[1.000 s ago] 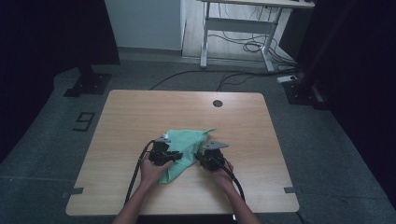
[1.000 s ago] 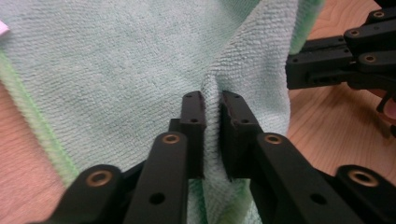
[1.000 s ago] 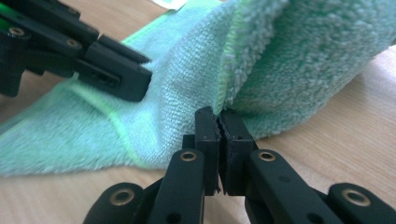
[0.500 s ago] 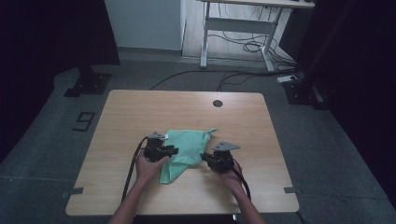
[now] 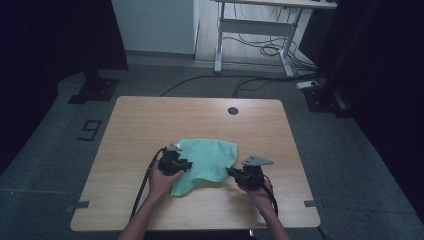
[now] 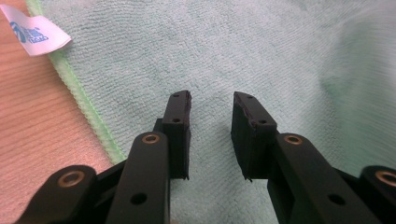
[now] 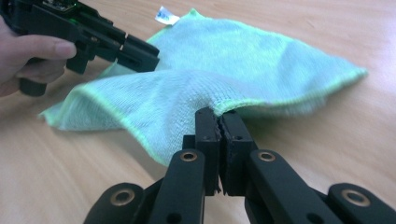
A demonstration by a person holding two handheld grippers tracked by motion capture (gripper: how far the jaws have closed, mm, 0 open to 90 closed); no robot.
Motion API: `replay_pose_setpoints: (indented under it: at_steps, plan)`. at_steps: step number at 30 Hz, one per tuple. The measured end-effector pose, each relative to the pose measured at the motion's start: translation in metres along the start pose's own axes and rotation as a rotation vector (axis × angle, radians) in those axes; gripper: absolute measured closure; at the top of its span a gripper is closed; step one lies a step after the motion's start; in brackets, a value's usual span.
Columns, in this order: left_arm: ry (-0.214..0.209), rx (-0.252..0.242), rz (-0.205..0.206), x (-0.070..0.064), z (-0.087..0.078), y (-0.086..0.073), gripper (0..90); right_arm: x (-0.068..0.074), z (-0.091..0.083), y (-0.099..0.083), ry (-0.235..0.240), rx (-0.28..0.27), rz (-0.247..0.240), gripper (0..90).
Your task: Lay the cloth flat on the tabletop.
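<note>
Clearly the coming move turned on how the green cloth (image 5: 207,161) lay between the two tools: it spread on the near half of the wooden table (image 5: 150,120), with the right gripper (image 5: 234,173) at its near right edge and the left gripper (image 5: 186,165) over its left part, so the cloth stretched leftward and away from the right tool. In the right gripper view the right gripper (image 7: 219,122) had its jaws pressed together on a fold of the cloth's (image 7: 224,70) hem, which rose off the table at the pinch and sagged to either side. The left gripper (image 6: 211,100) hovered just above the cloth (image 6: 261,46) with its jaws a moderate gap apart and nothing between them; the cloth's left hem and a white label (image 6: 35,29) lay to its left in that view. Both tools were at the cloth, but only the right one held it. I would judge the step in hand to be a fold or a spread, with the left tool yet to bite on the fabric under it. Both forearms came in from the near edge, the left hand (image 5: 162,181) angled toward the right, the right hand (image 5: 260,189) toward the left, the tools pointing roughly at each other across the cloth.
</note>
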State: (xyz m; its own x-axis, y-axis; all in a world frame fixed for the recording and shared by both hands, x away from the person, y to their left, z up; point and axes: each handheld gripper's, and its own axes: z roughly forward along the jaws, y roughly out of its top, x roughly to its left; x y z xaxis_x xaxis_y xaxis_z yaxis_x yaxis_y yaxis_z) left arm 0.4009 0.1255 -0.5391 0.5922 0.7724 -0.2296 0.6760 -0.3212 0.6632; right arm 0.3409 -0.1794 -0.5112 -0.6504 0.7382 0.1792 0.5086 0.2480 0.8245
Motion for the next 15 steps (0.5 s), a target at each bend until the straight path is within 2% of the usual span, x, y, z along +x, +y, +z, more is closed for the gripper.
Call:
replay_pose_setpoints:
  at_steps: [1, 4, 10, 11, 12, 13, 15]
  plan:
    - [0.006, 0.001, 0.008, -0.001, 0.0, 0.0, 68.3, -0.002, -0.009, -0.004, -0.002, 0.01, 0.012, 86.3]
    - [0.018, 0.001, 0.019, -0.003, 0.0, -0.001, 68.2, -0.006, -0.019, -0.009, -0.014, 0.018, 0.028, 85.8]
    - [0.029, 0.002, 0.04, -0.005, -0.001, -0.003, 66.6, -0.015, -0.04, -0.031, -0.058, 0.037, 0.059, 84.2]
    - [0.029, 0.0, 0.045, -0.006, -0.002, -0.004, 66.3, -0.015, -0.043, -0.035, -0.068, 0.032, 0.06, 82.5]
    - [0.03, -0.002, 0.047, -0.006, -0.002, -0.004, 66.2, -0.017, -0.047, -0.041, -0.061, -0.002, 0.07, 76.5]
    - [0.03, -0.006, 0.046, -0.006, -0.002, -0.005, 66.2, -0.017, -0.047, -0.041, -0.061, -0.002, 0.07, 76.5]
    - [0.025, -0.006, 0.044, -0.005, -0.003, -0.006, 66.4, -0.019, -0.048, -0.047, -0.032, -0.006, 0.089, 69.6]
